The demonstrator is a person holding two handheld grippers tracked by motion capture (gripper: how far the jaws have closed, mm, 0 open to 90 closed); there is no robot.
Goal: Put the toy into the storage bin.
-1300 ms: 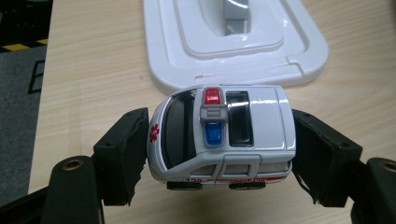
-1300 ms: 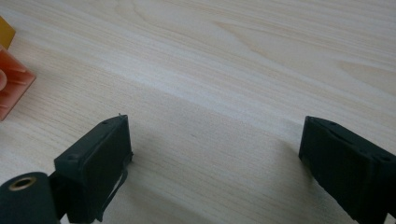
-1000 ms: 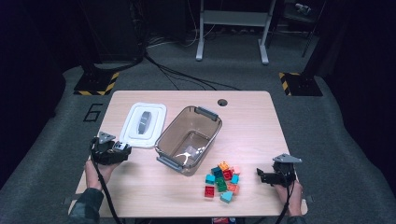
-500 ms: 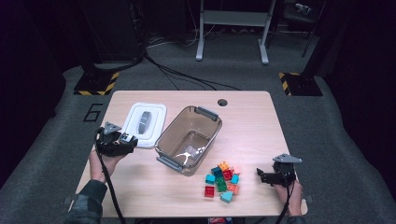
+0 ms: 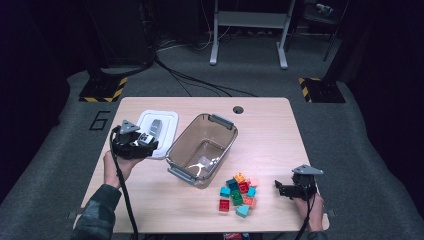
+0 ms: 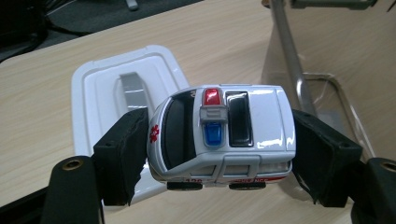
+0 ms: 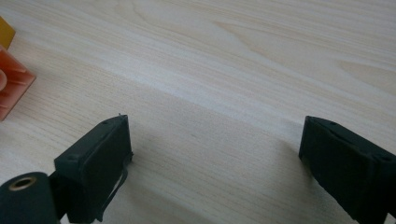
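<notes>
- I see a light wooden table (image 5: 270, 130) with rounded corners and a cable hole (image 5: 238, 109) near its far edge.
- On it lie a white lid (image 5: 167, 125), a clear storage bin (image 5: 202, 149) and a cluster of coloured toy blocks (image 5: 238, 194).

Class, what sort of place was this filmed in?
Probably a lab or studio: one wooden table on grey carpet, hazard-striped floor plates and cables behind, dark surroundings.

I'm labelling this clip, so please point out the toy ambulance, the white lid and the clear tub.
toy ambulance (image 6: 224, 135): left gripper view, on its white roof.
white lid (image 6: 100, 91): left gripper view, on its flat top.
clear tub (image 5: 220, 121): high view, on its far grey handle.
</notes>
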